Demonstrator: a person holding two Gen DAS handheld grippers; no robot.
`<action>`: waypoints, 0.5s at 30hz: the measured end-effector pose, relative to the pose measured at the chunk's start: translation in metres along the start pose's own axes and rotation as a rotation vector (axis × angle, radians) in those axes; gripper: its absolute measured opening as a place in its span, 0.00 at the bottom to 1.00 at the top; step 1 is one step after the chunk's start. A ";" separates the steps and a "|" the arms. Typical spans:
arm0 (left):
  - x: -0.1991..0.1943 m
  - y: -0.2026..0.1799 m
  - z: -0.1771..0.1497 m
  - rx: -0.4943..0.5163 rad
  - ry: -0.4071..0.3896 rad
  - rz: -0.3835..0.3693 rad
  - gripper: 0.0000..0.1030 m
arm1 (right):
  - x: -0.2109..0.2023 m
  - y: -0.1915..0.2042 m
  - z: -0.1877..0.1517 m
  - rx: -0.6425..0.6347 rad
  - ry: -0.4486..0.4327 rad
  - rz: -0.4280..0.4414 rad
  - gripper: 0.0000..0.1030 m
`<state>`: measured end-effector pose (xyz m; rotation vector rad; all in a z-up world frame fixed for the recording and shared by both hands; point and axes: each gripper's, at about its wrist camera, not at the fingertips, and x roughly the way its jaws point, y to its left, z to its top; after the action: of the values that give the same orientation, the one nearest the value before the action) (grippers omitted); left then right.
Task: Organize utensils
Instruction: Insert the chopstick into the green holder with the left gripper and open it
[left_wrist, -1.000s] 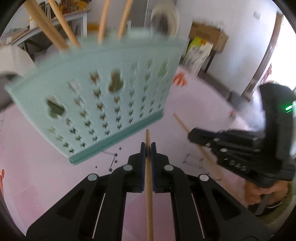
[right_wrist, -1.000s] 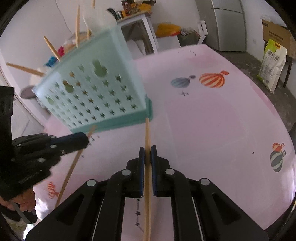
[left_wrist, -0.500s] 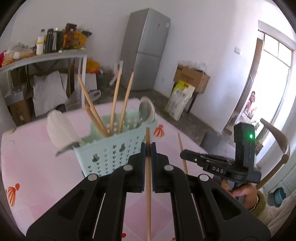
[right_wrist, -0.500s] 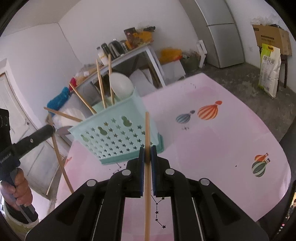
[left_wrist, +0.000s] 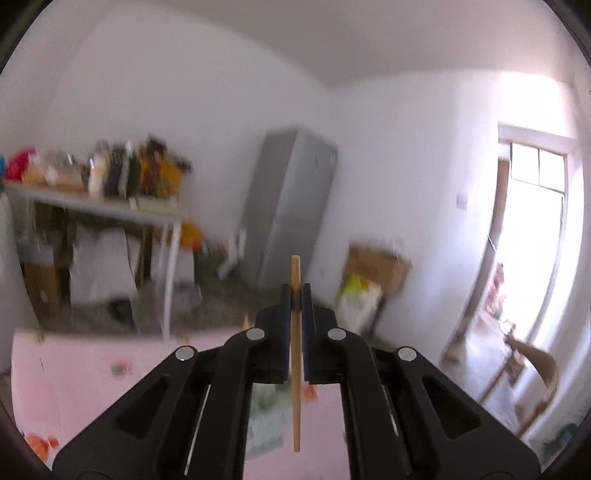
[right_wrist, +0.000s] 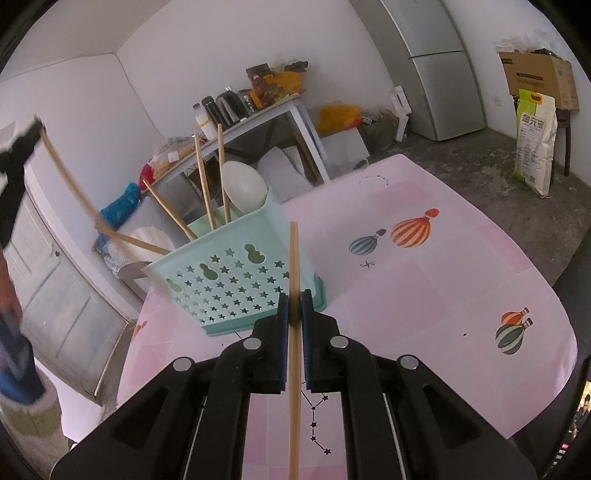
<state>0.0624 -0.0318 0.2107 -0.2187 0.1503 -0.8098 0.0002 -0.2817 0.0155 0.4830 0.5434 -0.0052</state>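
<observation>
Left tongs (left_wrist: 294, 295) were clamped on a chopstick (left_wrist: 295, 354), pointing level at a blurred room with a fridge (left_wrist: 291, 210); only the pink table (left_wrist: 92, 373) edge showed below. Through the right view, right tongs (right_wrist: 294, 308) pinched another chopstick (right_wrist: 293, 332), aimed down at the basket (right_wrist: 236, 280) near the table's (right_wrist: 424, 295) far left corner, holding chopsticks (right_wrist: 205, 184) and a spoon (right_wrist: 243, 188). Left tongs (right_wrist: 22, 144) appeared blurred at the left edge.

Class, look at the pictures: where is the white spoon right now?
In the right wrist view, the white spoon stands bowl-up in the mint basket, left of centre, beside three chopsticks.
</observation>
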 end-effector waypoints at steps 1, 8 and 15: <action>-0.001 -0.002 0.004 0.007 -0.030 0.019 0.03 | 0.000 0.000 0.000 0.000 -0.001 0.001 0.07; 0.031 -0.001 -0.002 0.050 -0.075 0.149 0.03 | 0.000 -0.001 0.000 0.001 -0.005 0.003 0.07; 0.075 0.020 -0.035 -0.001 0.025 0.149 0.03 | 0.002 -0.002 0.001 0.002 0.002 0.007 0.07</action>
<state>0.1198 -0.0777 0.1681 -0.1955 0.1880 -0.6648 0.0017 -0.2835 0.0146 0.4874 0.5433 0.0017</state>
